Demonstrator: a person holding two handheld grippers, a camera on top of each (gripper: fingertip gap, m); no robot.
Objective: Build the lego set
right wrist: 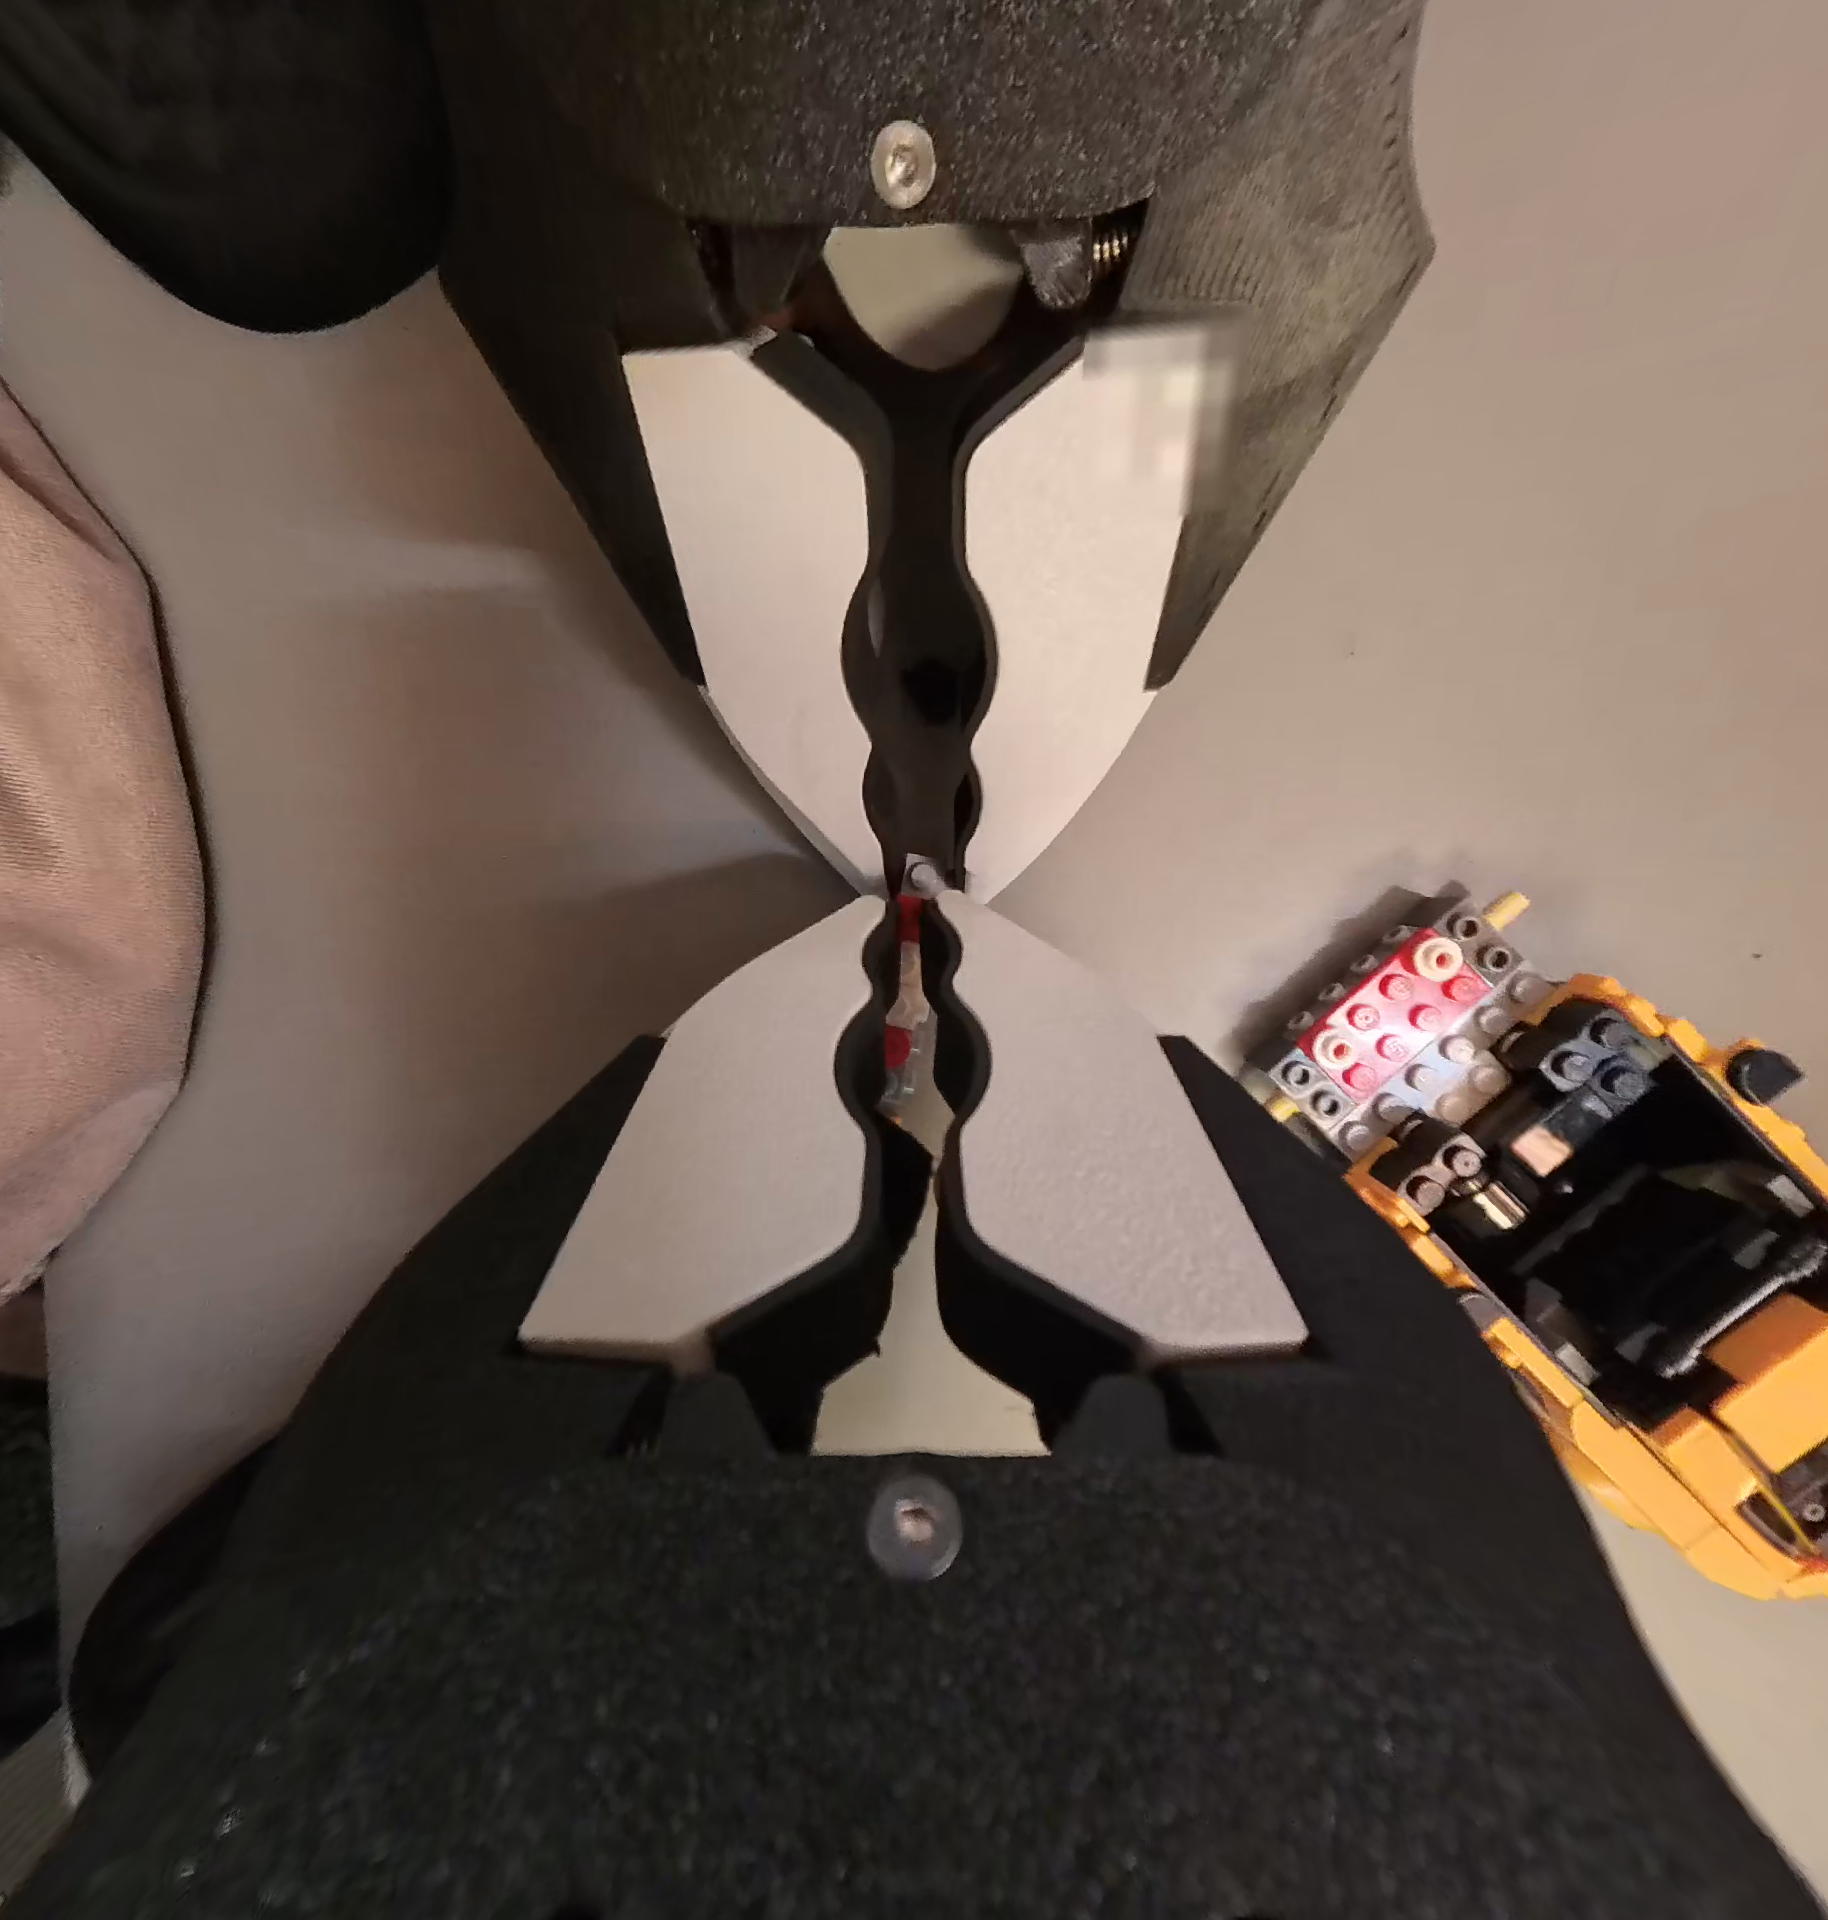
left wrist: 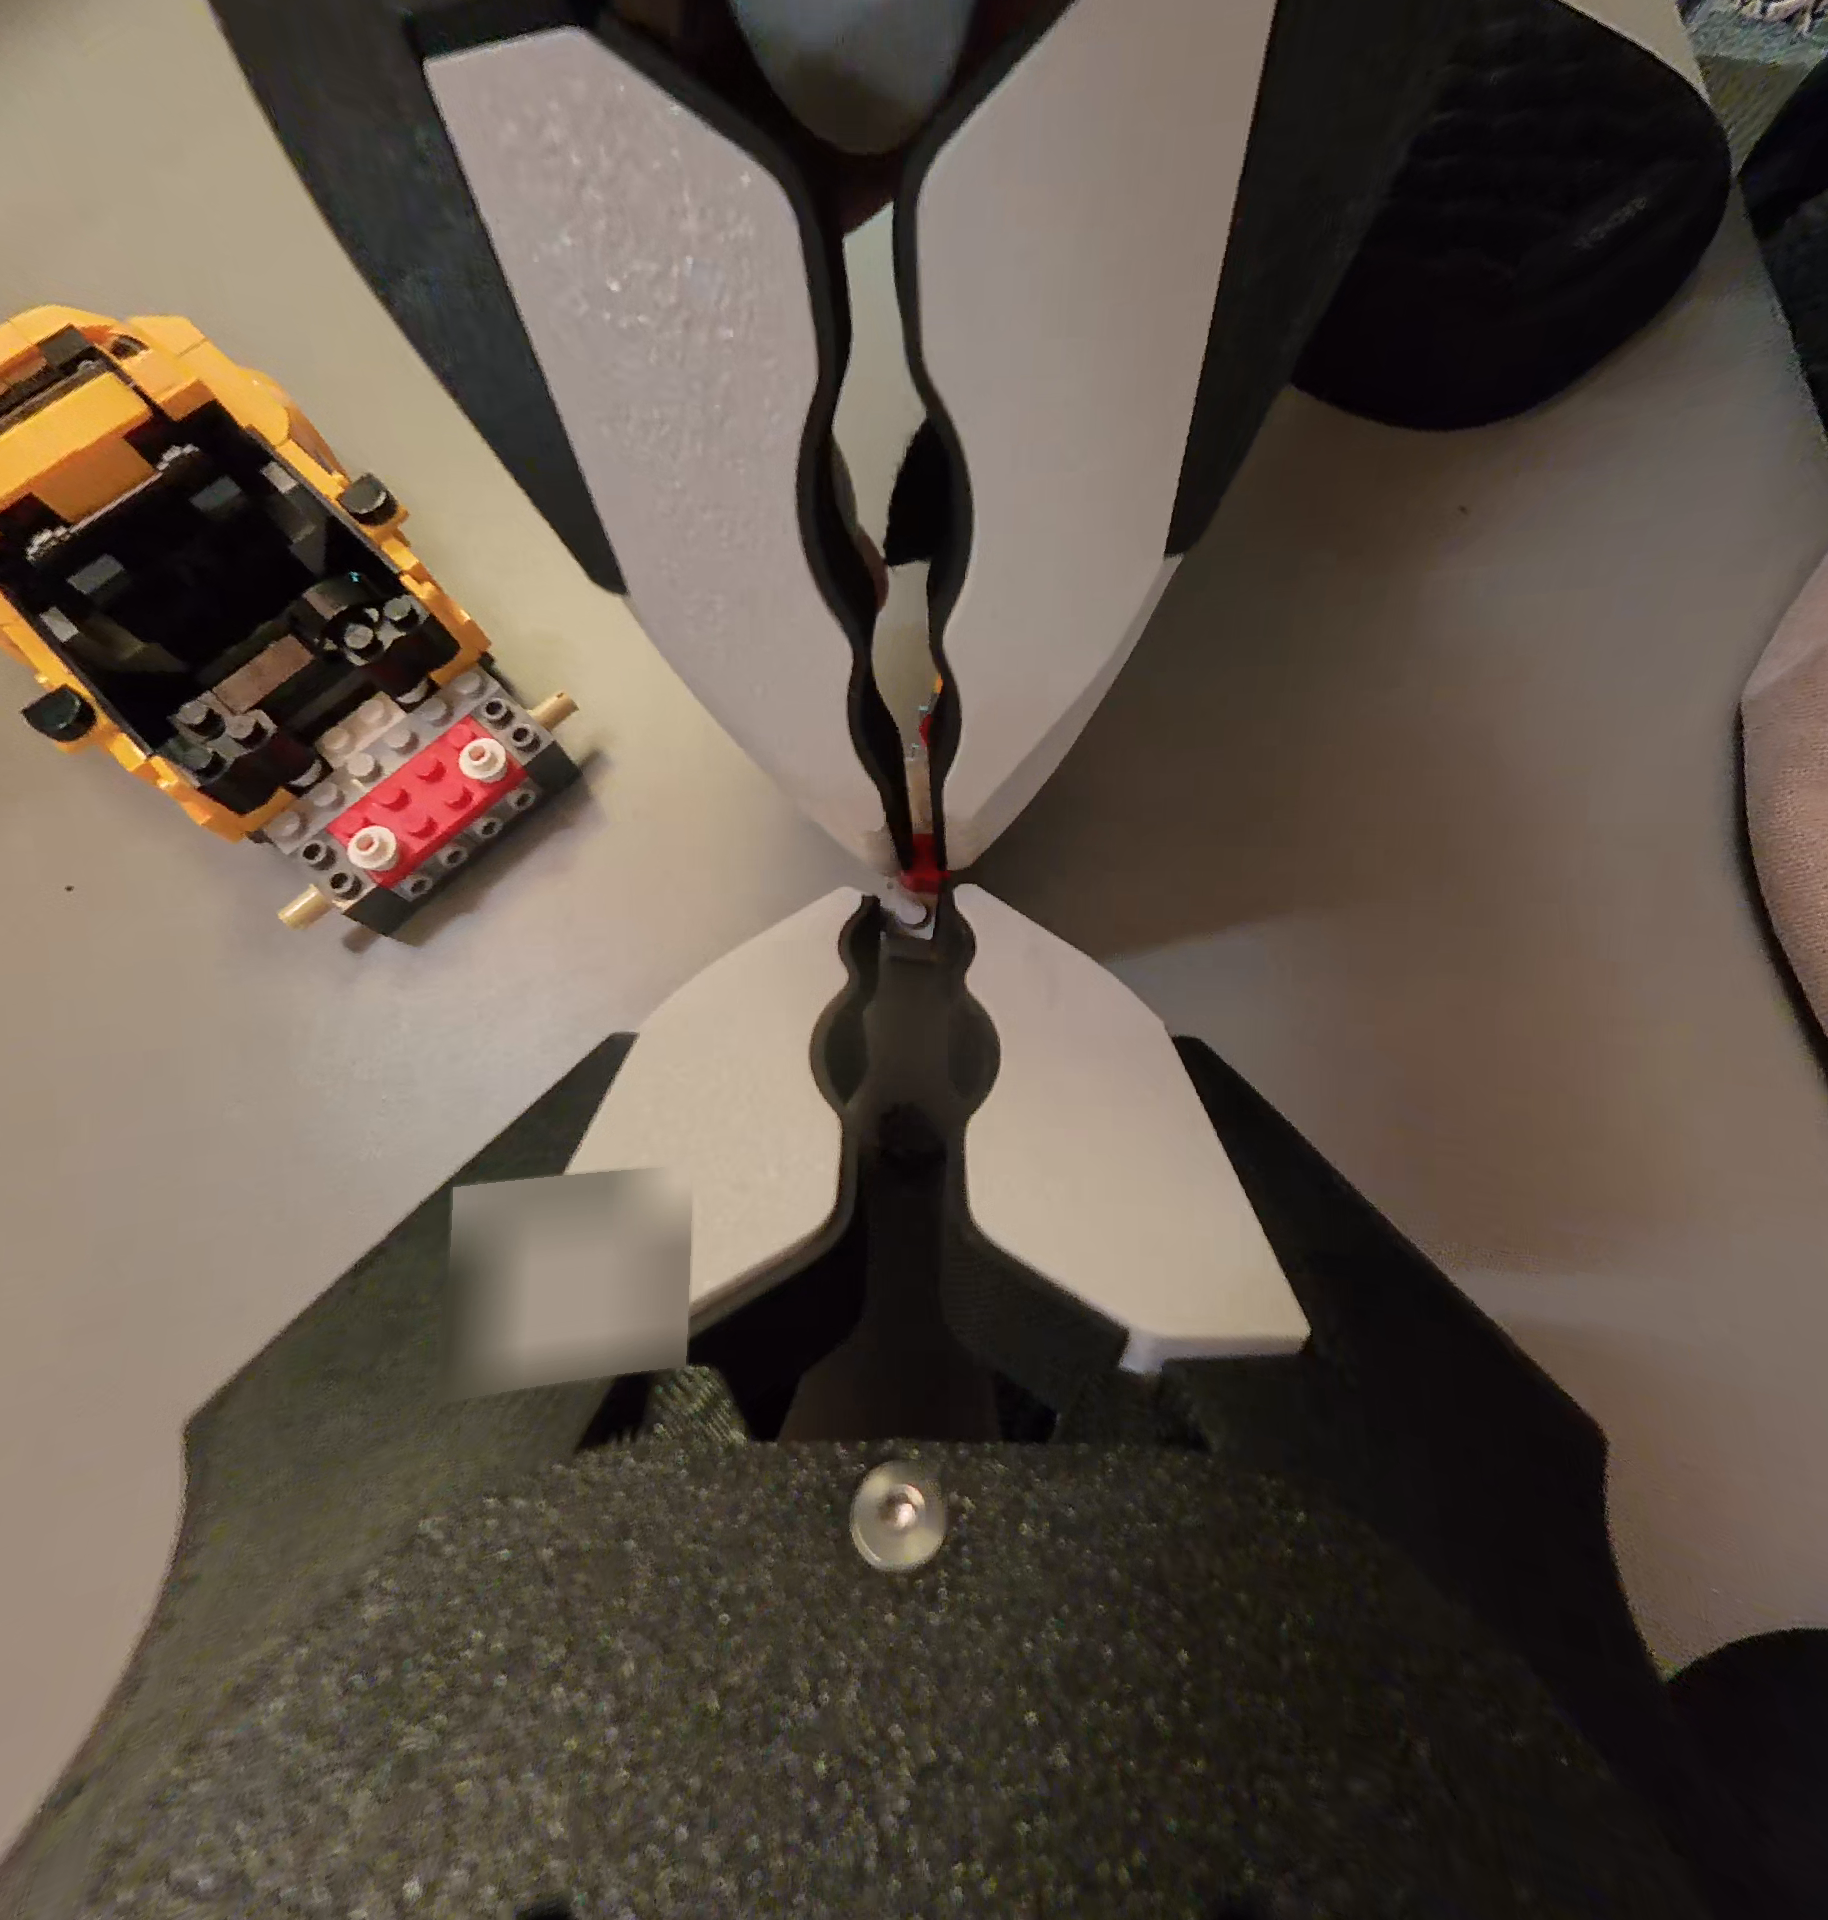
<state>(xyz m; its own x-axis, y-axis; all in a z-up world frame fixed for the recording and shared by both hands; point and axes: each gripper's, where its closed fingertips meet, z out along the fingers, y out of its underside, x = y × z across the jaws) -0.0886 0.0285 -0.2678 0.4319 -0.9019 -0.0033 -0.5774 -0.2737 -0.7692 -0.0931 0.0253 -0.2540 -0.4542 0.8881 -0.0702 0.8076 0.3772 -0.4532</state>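
Left gripper: fingers pressed nearly together, tips pinching a small white stud piece at the very end. Right gripper: fingers likewise drawn close, tips nipping a small red-and-grey piece that runs back between the pads toward the first scallop. Tip to tip, the 2 grippers, facing each other head-on above a pale table; red piece and white piece touching at the meeting point, whether joined or merely abutting not clear. In the left wrist view, right gripper seen from the front, red visible at its tips and again farther up the slot. In the right wrist view, left gripper seen from above, white stud poking out at its tips. Yellow car, partly built, roof off, black interior exposed, lying on the table well apart from both grippers: to the left in the left wrist view, to the lower right in the right wrist view. On its grey studded end, a red plate with 2 white round studs at opposite corners; tan axle pins protruding at either side. Pinkish cloth at the table edge; dark round object behind the right gripper.
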